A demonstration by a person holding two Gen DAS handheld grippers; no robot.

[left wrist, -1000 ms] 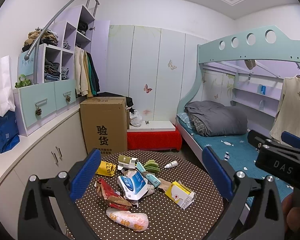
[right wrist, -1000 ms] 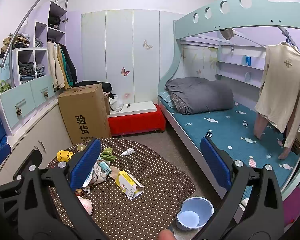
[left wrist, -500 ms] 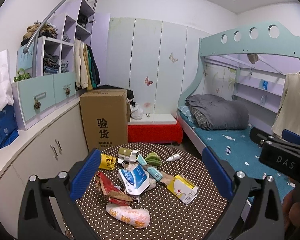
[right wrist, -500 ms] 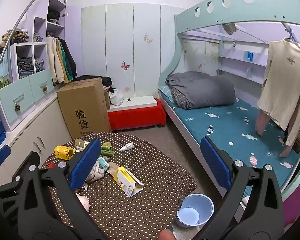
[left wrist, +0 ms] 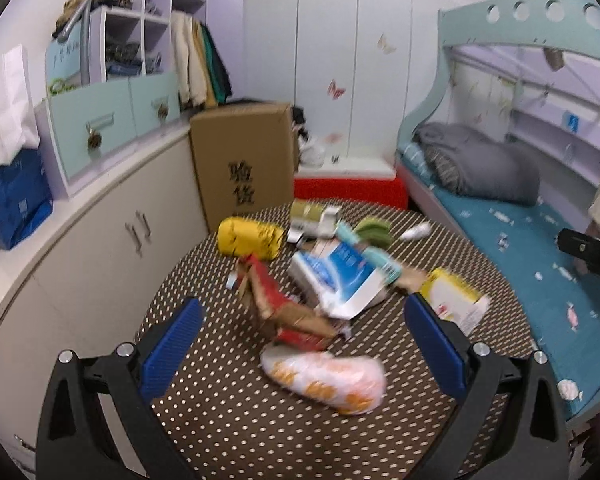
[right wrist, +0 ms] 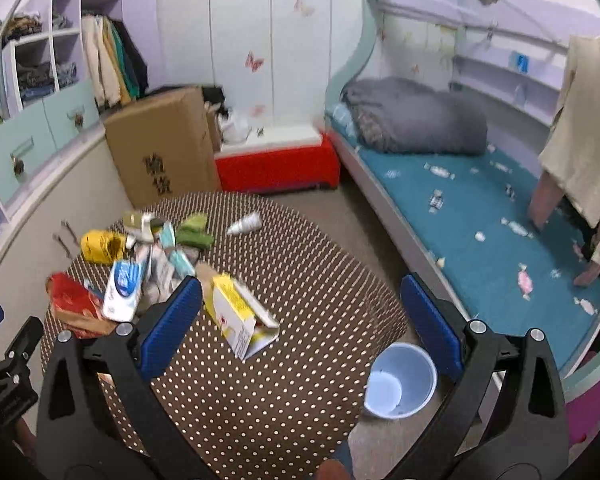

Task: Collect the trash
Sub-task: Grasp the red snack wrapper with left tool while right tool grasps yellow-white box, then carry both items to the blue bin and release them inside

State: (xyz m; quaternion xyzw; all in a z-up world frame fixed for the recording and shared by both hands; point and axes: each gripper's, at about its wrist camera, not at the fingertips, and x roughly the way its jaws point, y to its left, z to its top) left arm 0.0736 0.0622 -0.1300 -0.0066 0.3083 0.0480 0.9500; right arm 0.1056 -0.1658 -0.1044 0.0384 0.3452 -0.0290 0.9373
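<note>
Both grippers have dropped closer to the round polka-dot table (left wrist: 228, 432) than they were a moment ago, so the litter now fills more of each view, and both views are blurred. On the floor beside the table stands a pale blue bin (right wrist: 400, 380), with almost nothing in it that I can make out. The left gripper (left wrist: 300, 348) is spread wide and holds nothing; between its blue pads (left wrist: 172, 344) lies an orange-and-white snack bag (left wrist: 328, 376), near the table's front edge, with a crumpled red wrapper (left wrist: 276, 308) just behind it. Further back sit a blue-and-white packet (left wrist: 336, 276), a yellow pouch (left wrist: 248, 238), a green bundle (left wrist: 374, 232) and a small white tube (left wrist: 416, 232). The right gripper (right wrist: 300, 320) is likewise wide open and empty, hovering over an opened yellow-and-white carton (right wrist: 240, 316) that lies on its side toward the table's middle, apart from the main heap. A tall cardboard box (right wrist: 160, 144) stands behind the table against the cabinets, its top closed, and a bunk bed (right wrist: 480, 208) runs along the right.
</note>
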